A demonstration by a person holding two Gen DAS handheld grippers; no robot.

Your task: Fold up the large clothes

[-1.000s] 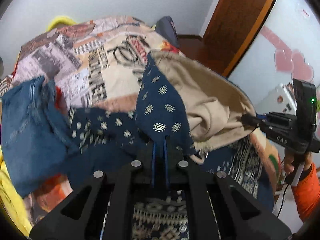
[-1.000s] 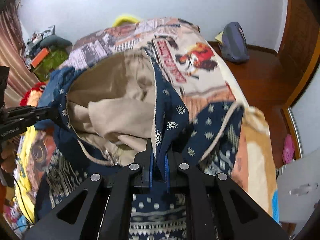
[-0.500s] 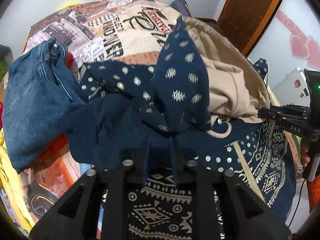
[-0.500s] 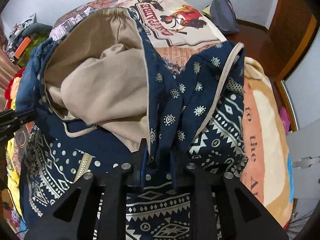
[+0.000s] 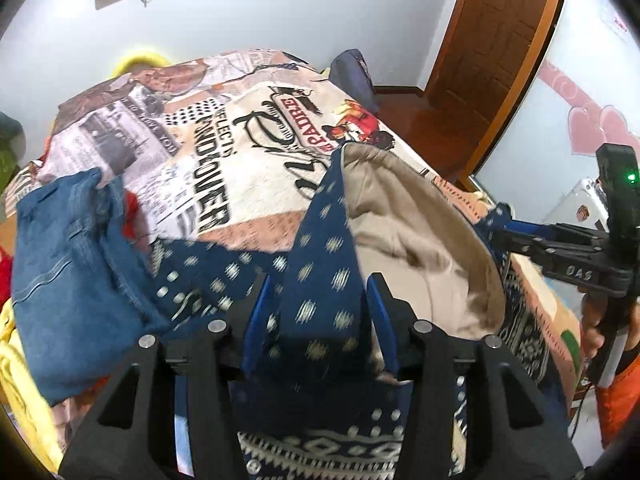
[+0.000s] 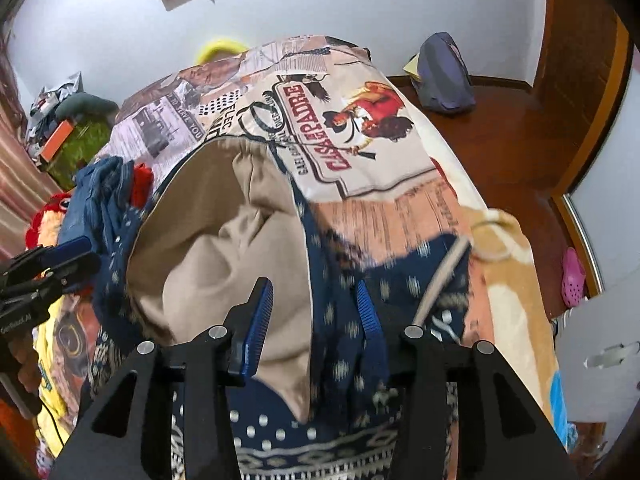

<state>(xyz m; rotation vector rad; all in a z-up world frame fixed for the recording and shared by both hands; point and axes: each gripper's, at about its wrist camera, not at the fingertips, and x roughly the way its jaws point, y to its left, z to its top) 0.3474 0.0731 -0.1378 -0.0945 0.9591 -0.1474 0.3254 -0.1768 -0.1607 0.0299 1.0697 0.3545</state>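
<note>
- Left wrist view: my left gripper (image 5: 320, 300) stands spread, its jaws having just been opening. A fold of the navy patterned garment (image 5: 320, 280) rises between the blue pads (image 5: 256, 312), but the pads are apart from it and do not press.
- The garment's beige lining (image 5: 420, 248) bulges to the right of that fold, and the rest of the cloth spreads under the gripper on the printed blanket (image 5: 224, 160).
- A blue denim piece (image 5: 68, 272) lies left of the garment. My right gripper (image 5: 516, 236) shows at the right edge, at the far side of the lining.
- Right wrist view: my right gripper (image 6: 316, 308) is spread too, jaws just opened. The garment (image 6: 344, 320) hangs between the pads, its navy edge close to the right pad (image 6: 370, 316); the lining (image 6: 224, 248) fills the left side.
- My left gripper (image 6: 60, 256) shows at the left edge, beside the garment's far rim.
</note>
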